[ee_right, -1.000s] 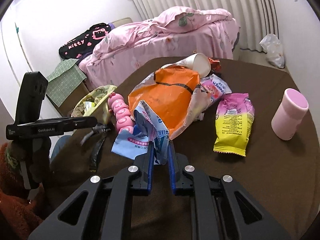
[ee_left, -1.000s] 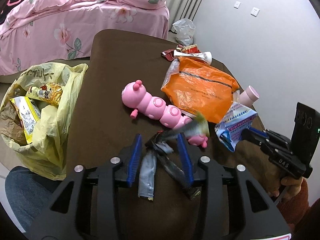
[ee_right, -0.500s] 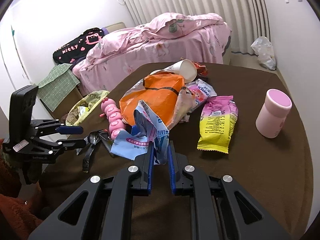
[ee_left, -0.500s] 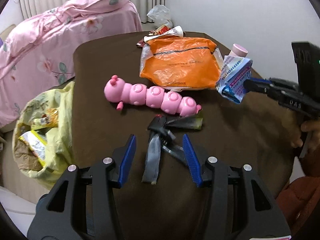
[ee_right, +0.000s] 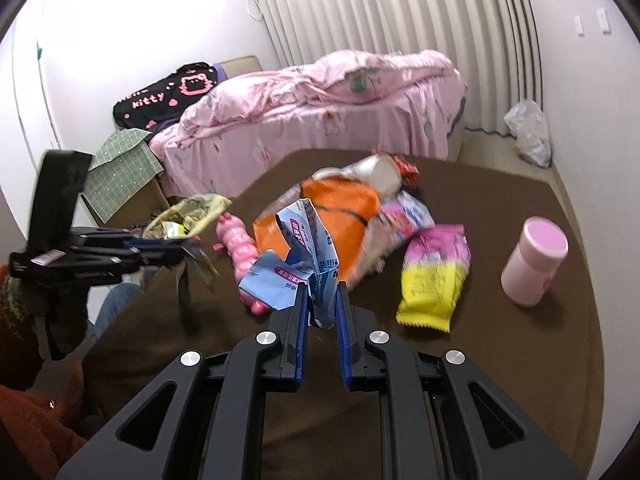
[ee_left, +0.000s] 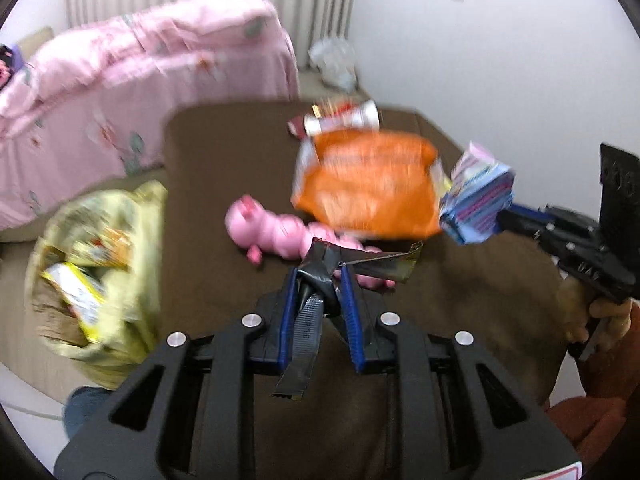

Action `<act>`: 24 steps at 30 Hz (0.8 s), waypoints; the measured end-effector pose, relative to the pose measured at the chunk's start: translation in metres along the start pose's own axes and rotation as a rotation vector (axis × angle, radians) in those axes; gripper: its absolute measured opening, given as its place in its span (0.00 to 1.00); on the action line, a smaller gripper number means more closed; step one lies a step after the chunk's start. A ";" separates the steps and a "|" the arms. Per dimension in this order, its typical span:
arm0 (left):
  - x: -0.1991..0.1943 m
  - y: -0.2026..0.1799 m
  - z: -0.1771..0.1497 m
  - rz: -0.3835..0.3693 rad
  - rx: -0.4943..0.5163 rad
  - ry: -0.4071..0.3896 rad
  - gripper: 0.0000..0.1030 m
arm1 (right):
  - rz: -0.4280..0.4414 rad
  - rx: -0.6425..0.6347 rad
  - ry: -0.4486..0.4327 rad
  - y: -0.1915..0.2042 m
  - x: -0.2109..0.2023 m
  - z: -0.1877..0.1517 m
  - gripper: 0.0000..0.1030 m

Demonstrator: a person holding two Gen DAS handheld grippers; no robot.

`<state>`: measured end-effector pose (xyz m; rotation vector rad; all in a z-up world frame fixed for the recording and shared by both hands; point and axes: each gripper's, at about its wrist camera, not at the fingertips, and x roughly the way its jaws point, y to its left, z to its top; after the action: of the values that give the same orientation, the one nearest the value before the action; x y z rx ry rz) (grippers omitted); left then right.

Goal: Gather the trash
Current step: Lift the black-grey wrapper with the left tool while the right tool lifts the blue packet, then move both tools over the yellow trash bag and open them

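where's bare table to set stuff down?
Bare brown table around the pink cup, between it and the yellow-pink packet, and along the near edge. Crowded: centre, around the orange bag, pink toy and wrappers behind.

This is a bedroom in a home. A bed [ee_right: 320, 108] under a pink flowered quilt [ee_right: 304, 92] stands against a pale pleated curtain [ee_right: 392, 12], with a black "kitty" pillow [ee_right: 168, 94] at its head. In front of it a brown-covered worktop [ee_right: 520, 344] carries a pink caterpillar toy [ee_right: 236, 244], snack wrappers [ee_right: 432, 276] and a pink cup [ee_right: 534, 266].
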<state>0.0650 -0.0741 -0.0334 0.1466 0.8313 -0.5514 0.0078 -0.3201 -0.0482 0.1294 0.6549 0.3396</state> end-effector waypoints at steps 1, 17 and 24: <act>-0.008 0.000 0.002 0.024 0.006 -0.027 0.21 | 0.004 -0.009 -0.008 0.005 -0.001 0.004 0.13; -0.099 0.099 -0.001 0.210 -0.228 -0.260 0.21 | 0.107 -0.243 -0.071 0.119 0.018 0.083 0.13; -0.094 0.154 -0.018 0.275 -0.379 -0.288 0.21 | 0.147 -0.311 -0.038 0.153 0.043 0.097 0.13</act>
<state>0.0818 0.1009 0.0106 -0.1620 0.6074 -0.1440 0.0579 -0.1629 0.0378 -0.1134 0.5489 0.5750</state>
